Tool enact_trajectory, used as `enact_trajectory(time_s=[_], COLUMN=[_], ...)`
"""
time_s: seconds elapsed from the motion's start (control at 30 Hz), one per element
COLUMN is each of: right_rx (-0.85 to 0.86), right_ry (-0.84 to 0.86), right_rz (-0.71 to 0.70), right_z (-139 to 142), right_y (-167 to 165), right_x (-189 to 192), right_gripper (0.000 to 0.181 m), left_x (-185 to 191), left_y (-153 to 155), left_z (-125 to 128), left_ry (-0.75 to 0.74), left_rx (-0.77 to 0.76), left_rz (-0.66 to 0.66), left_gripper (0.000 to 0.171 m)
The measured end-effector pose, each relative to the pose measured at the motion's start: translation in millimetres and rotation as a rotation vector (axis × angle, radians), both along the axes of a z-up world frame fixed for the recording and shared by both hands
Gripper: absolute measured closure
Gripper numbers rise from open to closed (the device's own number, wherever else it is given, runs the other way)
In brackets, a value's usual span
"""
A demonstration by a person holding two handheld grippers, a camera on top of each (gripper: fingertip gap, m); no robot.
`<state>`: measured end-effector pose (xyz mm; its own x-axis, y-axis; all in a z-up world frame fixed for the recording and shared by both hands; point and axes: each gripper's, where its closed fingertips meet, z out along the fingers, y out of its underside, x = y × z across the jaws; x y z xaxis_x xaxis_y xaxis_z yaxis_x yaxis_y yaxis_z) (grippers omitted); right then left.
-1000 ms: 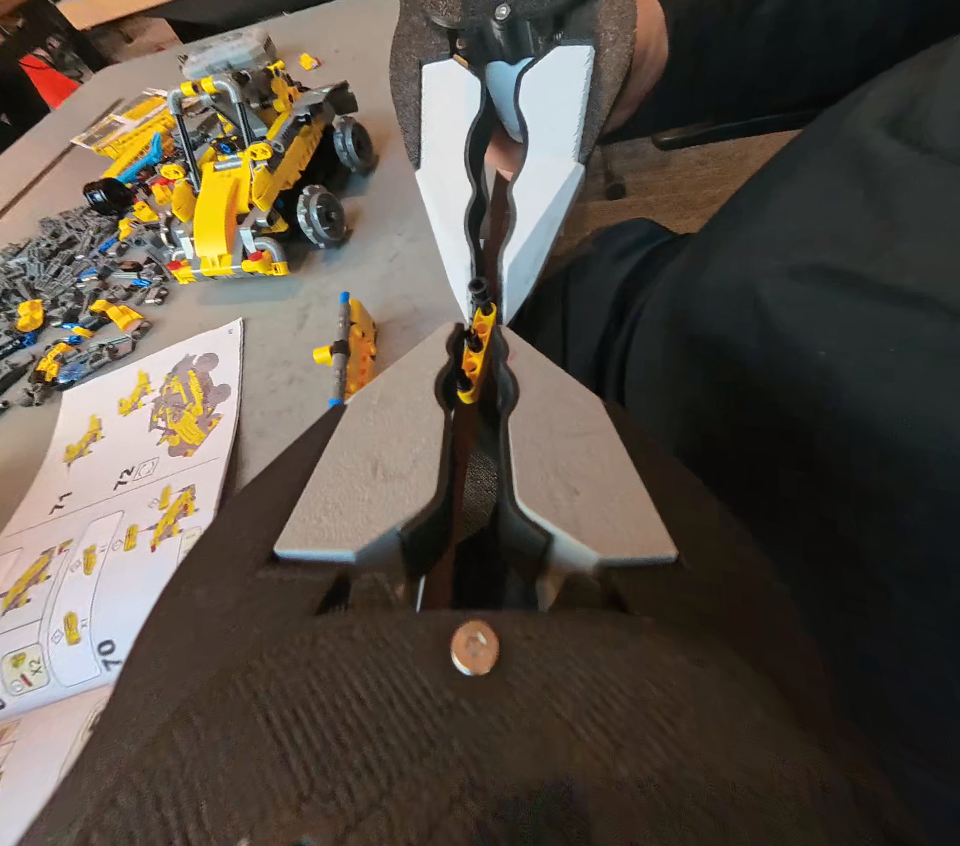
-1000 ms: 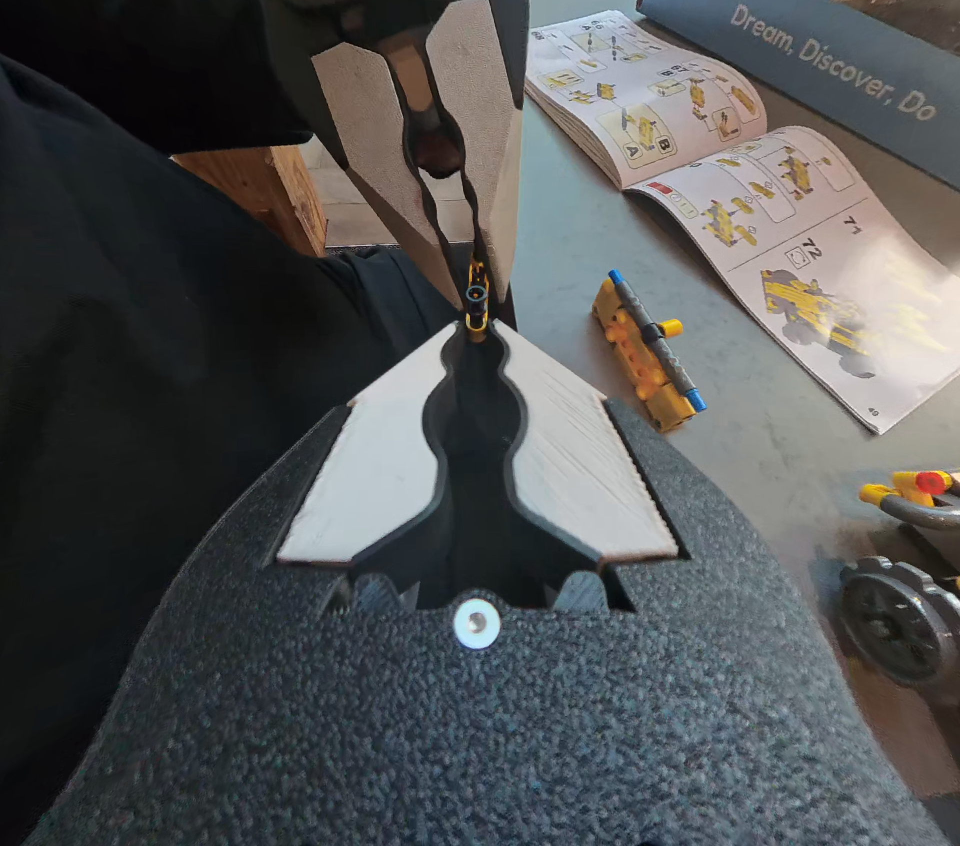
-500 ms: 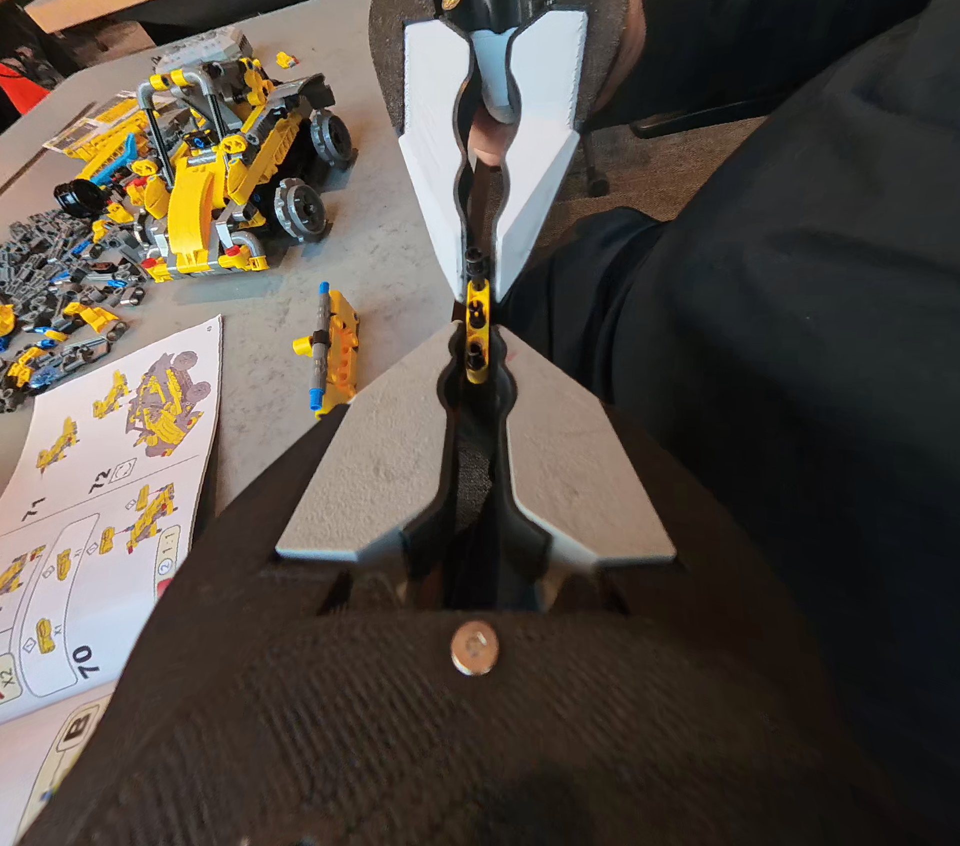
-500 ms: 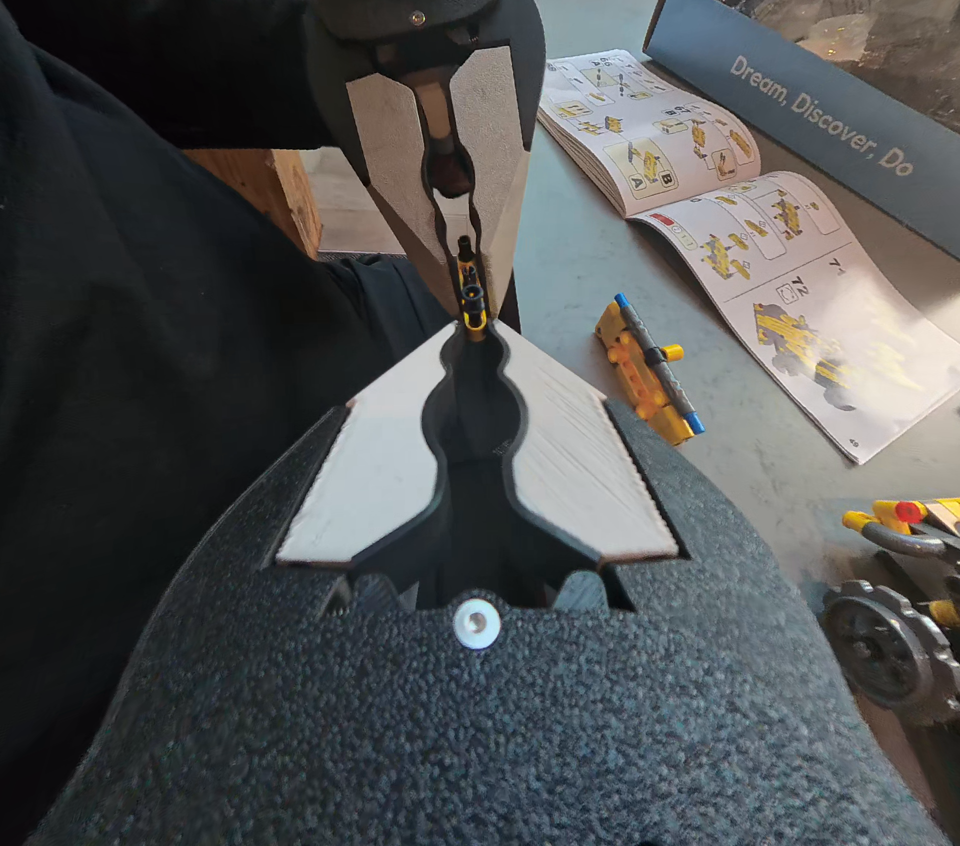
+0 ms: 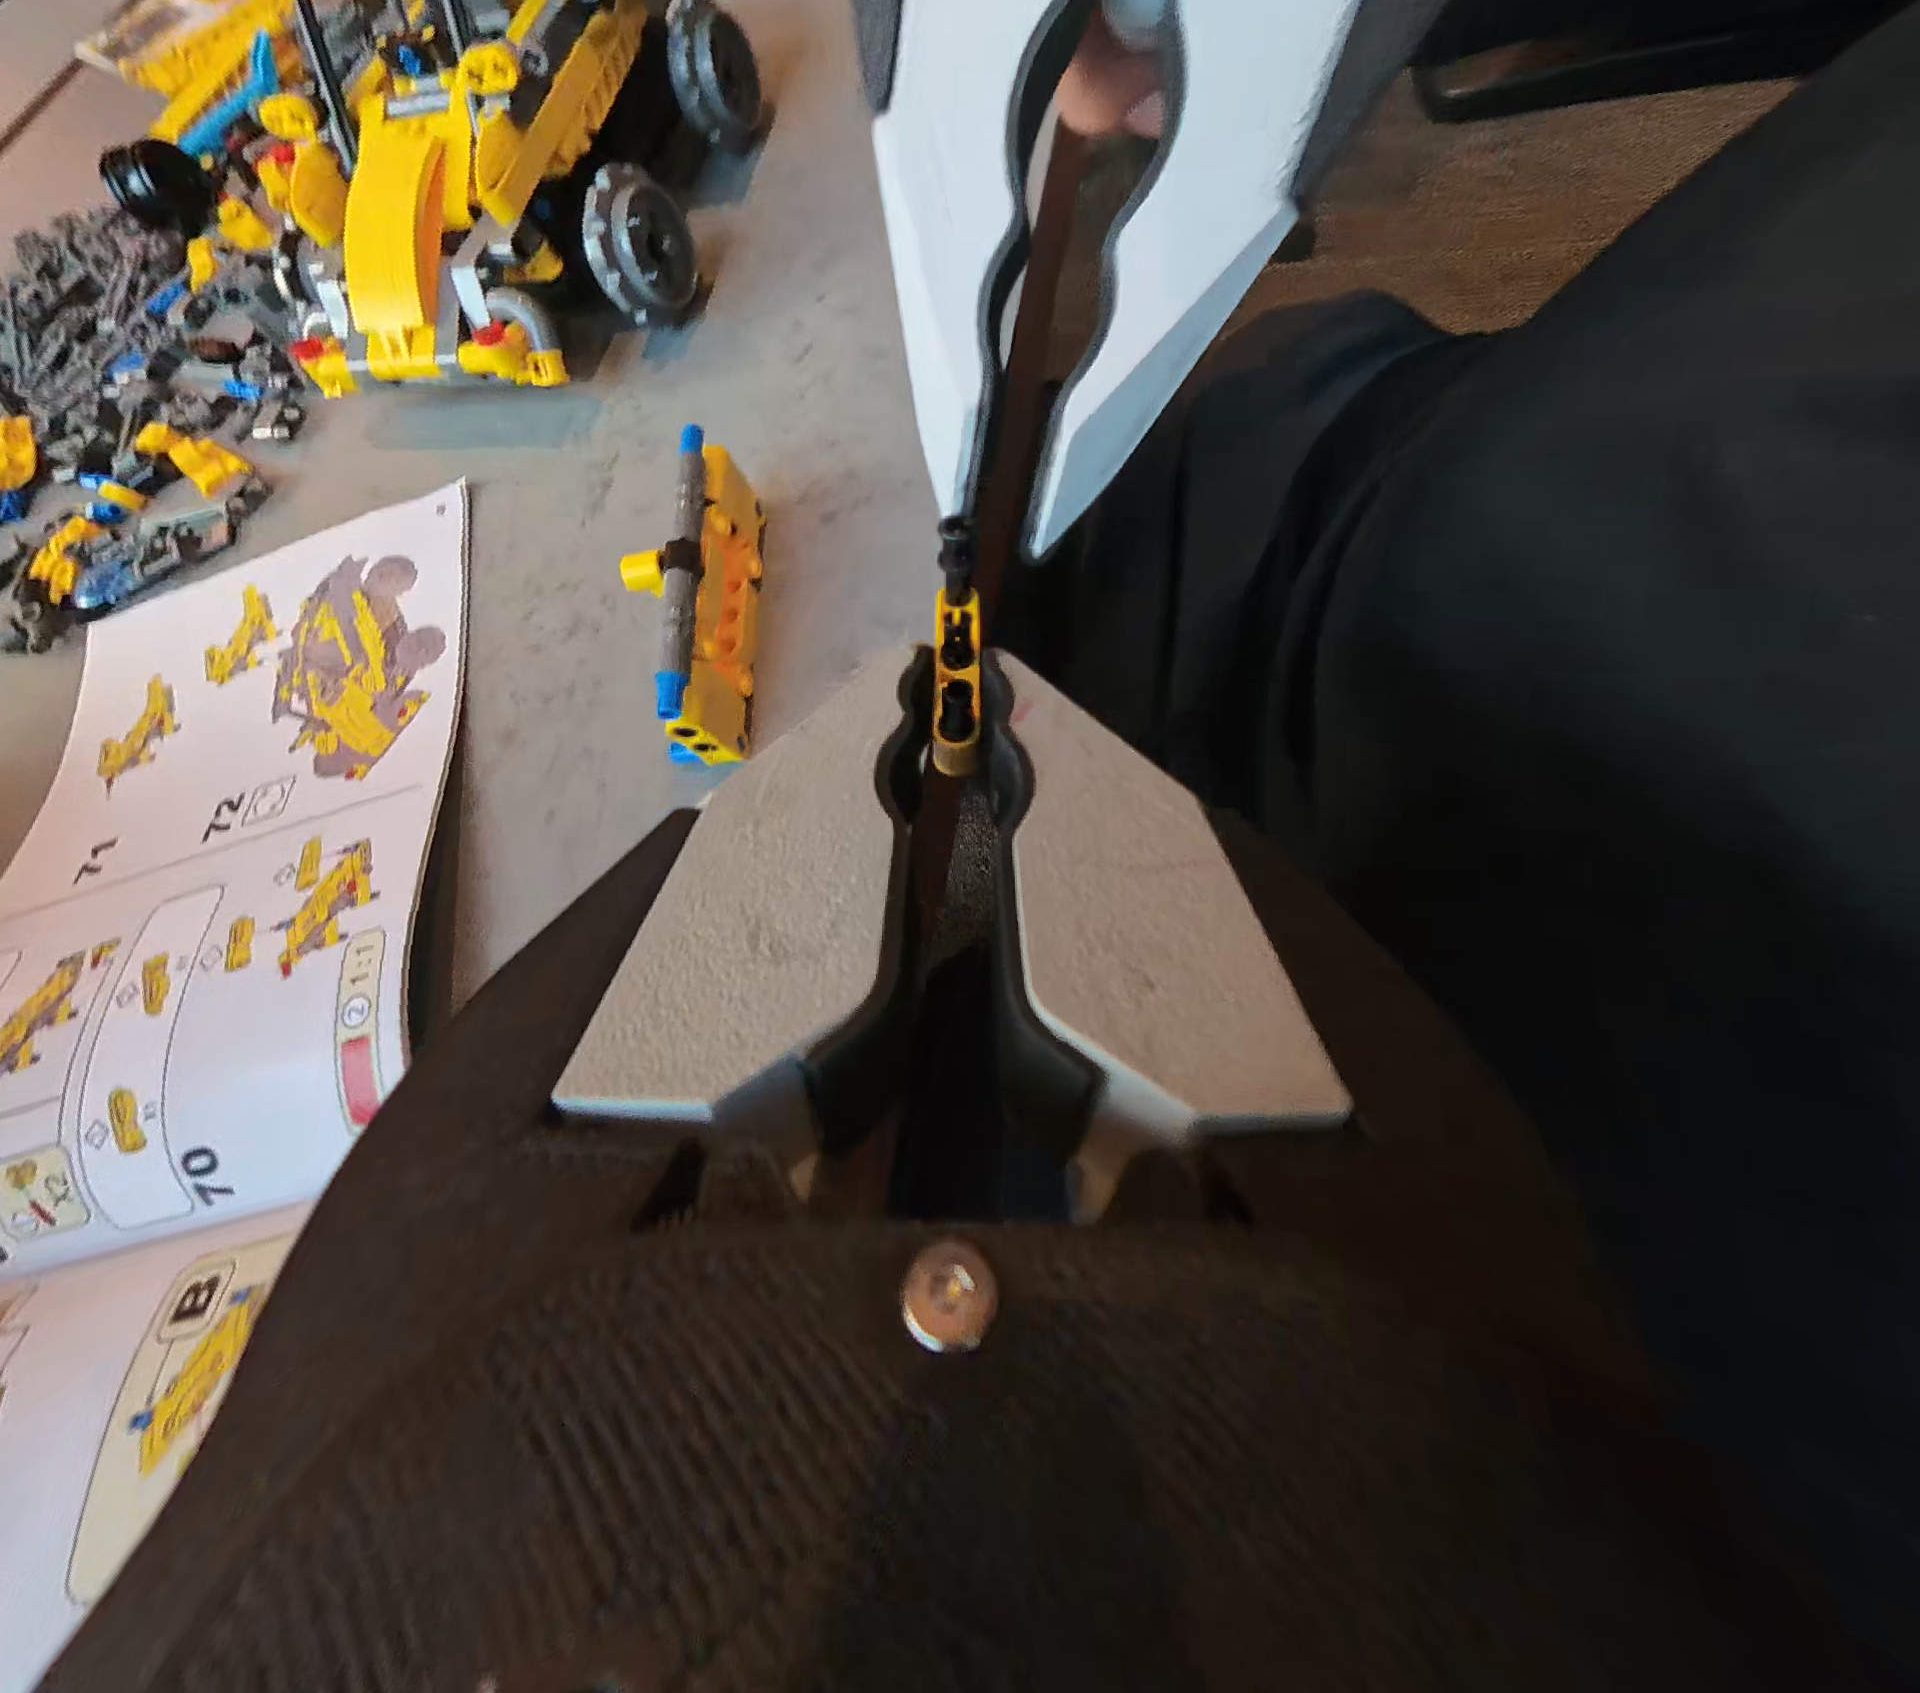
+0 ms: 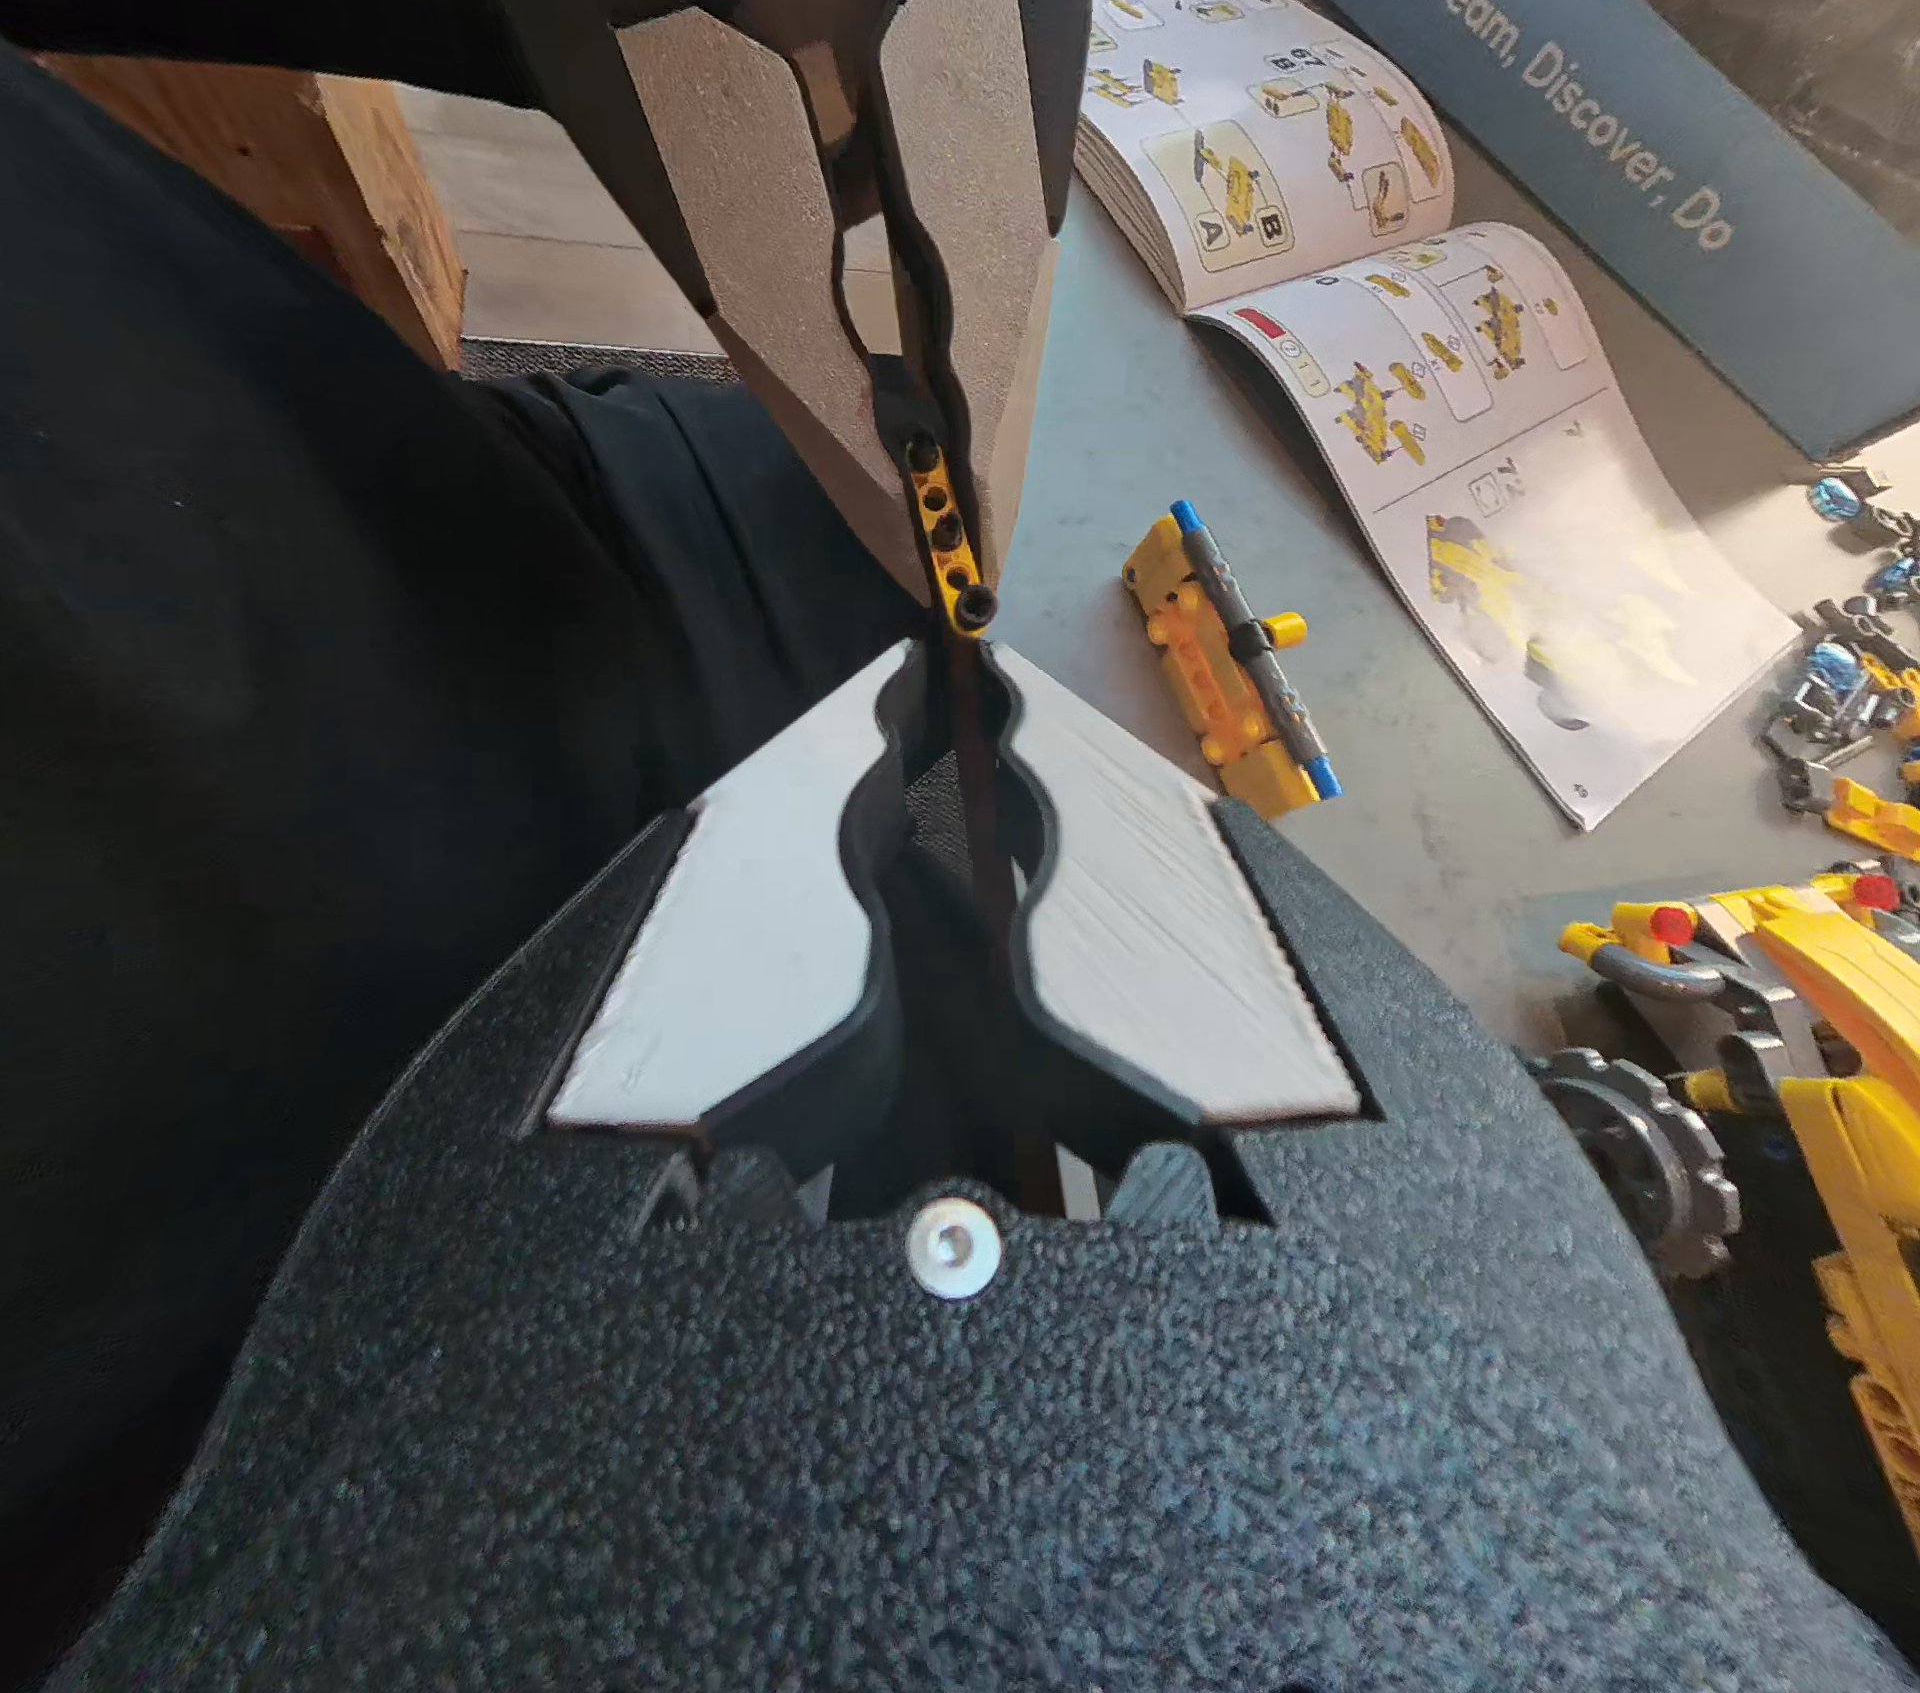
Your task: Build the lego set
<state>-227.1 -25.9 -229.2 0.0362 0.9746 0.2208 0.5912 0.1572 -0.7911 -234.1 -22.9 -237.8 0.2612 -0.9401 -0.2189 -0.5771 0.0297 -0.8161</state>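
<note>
My left gripper [image 5: 954, 656] is shut on a short yellow holed beam [image 5: 954, 677], which sticks out past its fingertips. A black pin [image 5: 954, 547] sits in the beam's far end. My right gripper [image 5: 1003, 531] faces it tip to tip, jaws a narrow gap apart with nothing between them. The pin lies just off the tip of one finger. In the right wrist view, my right gripper [image 6: 951, 648] sits just short of the pin [image 6: 977, 602]. The left gripper [image 6: 961, 573] holds the beam [image 6: 940, 521] with its holes showing. Both hang over the table's near edge.
On the grey table [image 5: 810, 355] lie a yellow sub-assembly with a grey axle [image 5: 712, 604], a yellow wheeled model [image 5: 447, 116], an open instruction booklet [image 5: 208, 812] and a pile of loose parts [image 5: 94, 376]. A blue box [image 6: 1558, 85] stands behind the booklet. A person's dark clothing [image 5: 1558, 708] fills one side. The tips of both grippers are at nearly the same place.
The two grippers have come closer and tilted. The beam now shows its holed side in the right view. The pin end, earlier between the right fingertips, now lies just beyond them.
</note>
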Motion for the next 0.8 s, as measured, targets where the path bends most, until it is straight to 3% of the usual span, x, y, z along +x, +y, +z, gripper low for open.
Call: enact_trajectory(time_s=[0.13,0.37,0.8], right_rx=[0.035,0.032,0.045], right_ry=[-0.001,-0.065,-0.133], right_rz=[-0.011,0.036,0.019], right_z=[7.9,-5.2,-20.8], right_y=[0.7,-11.1,-8.3], right_x=[0.8,-3.1,-5.3], right_gripper=[0.172,0.178,0.176], left_x=[-2.1,-5.7,-7.2], left_y=[-0.6,-8.9,-9.0], left_z=[-5.9,-20.7,-29.8], left_ry=[0.034,0.215,0.272], left_rx=[-0.019,0.058,0.048], left_rz=[0.004,-0.044,-0.06], left_gripper=[0.167,0.167,0.167])
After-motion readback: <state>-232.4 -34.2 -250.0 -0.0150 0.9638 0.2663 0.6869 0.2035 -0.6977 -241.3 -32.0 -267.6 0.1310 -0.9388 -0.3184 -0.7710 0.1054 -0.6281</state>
